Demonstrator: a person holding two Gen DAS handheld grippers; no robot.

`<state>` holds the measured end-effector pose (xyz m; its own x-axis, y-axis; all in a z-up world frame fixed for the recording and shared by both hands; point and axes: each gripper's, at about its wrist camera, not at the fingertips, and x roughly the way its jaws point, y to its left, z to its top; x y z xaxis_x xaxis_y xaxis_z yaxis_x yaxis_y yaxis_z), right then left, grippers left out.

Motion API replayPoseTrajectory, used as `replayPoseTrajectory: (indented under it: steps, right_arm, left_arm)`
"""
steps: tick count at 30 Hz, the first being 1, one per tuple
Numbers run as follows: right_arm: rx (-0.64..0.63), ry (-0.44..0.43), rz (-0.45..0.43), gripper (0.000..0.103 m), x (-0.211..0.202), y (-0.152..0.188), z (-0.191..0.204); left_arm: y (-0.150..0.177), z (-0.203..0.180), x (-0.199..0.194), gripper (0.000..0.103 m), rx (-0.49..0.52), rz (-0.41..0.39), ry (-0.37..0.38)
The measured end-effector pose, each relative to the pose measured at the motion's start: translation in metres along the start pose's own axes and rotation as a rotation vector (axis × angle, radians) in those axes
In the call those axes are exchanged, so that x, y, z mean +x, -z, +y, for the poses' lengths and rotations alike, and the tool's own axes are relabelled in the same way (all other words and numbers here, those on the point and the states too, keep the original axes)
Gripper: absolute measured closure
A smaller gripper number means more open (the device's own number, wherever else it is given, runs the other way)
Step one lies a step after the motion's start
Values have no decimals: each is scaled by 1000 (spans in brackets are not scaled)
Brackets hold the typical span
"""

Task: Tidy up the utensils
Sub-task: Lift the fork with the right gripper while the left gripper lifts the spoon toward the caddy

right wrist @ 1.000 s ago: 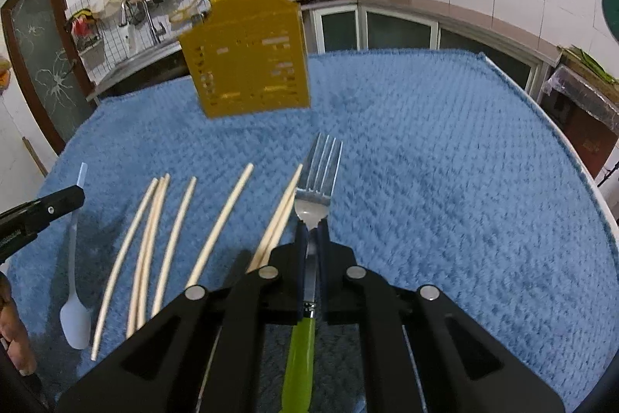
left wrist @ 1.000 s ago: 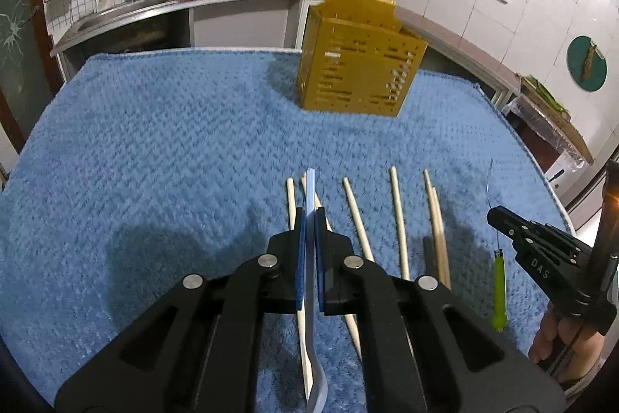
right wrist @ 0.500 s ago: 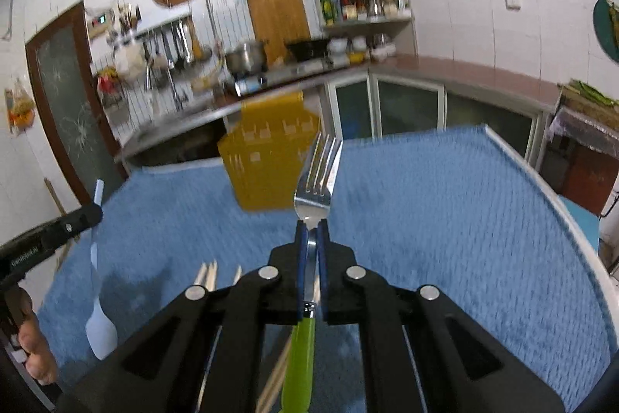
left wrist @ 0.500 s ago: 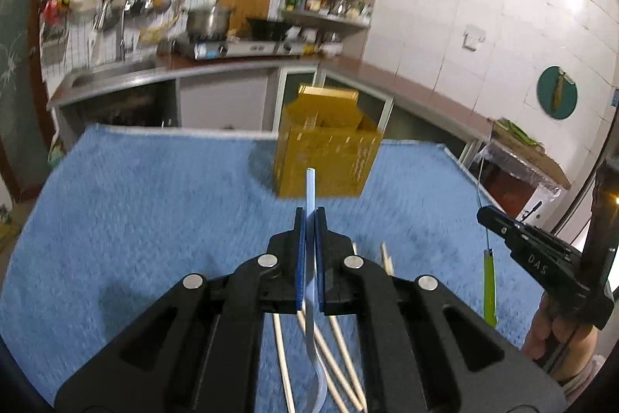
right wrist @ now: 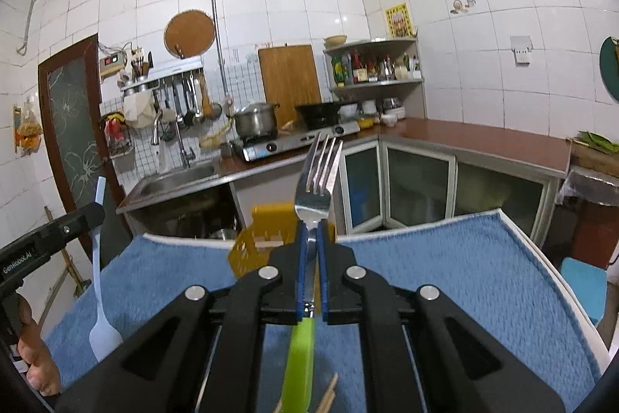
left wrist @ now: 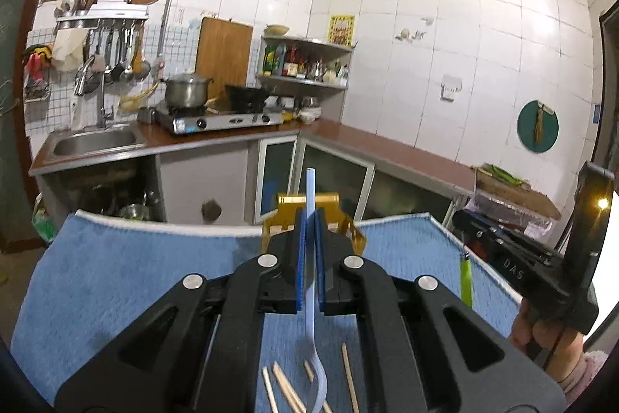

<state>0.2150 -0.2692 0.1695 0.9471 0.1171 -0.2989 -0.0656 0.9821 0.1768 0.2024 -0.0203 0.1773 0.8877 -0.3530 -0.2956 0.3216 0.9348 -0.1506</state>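
My left gripper [left wrist: 308,219] is shut on a pale blue plastic spoon [left wrist: 310,281], handle pointing up and forward, bowl hanging below. The spoon also shows in the right wrist view [right wrist: 100,293]. My right gripper [right wrist: 310,231] is shut on a fork [right wrist: 318,177] with a green handle [right wrist: 298,359], tines up. The fork's green handle shows in the left wrist view [left wrist: 466,279]. Both are lifted above the blue towel [right wrist: 445,277]. The yellow slotted utensil holder [right wrist: 253,239] stands ahead, partly hidden behind each gripper; it also shows in the left wrist view [left wrist: 350,227].
Several wooden chopsticks [left wrist: 284,388] lie on the towel below the left gripper; a few tips show in the right wrist view [right wrist: 329,393]. Beyond the table is a kitchen counter with sink [left wrist: 94,138] and stove [left wrist: 220,119]. A blue stool [right wrist: 584,287] stands at right.
Both grippers have risen and tilted up with the spoon and fork held; the table has dropped low in view and the yellow holder sits behind the fingertips.
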Motion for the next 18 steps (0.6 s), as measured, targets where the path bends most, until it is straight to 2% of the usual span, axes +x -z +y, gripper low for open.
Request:
replayPoseTrajectory:
  steps: [10, 15, 18]
  right_arm:
    - [-12, -32, -113, 97, 67, -33, -1]
    - [15, -45, -166, 97, 100, -40, -7]
    - [25, -48, -190, 97, 115, -40, -12]
  left_arm:
    - [-29, 5, 67, 100, 7, -111, 11]
    - [-35, 9, 102, 100, -5, -177, -13]
    - [-39, 6, 119, 100, 26, -225, -45]
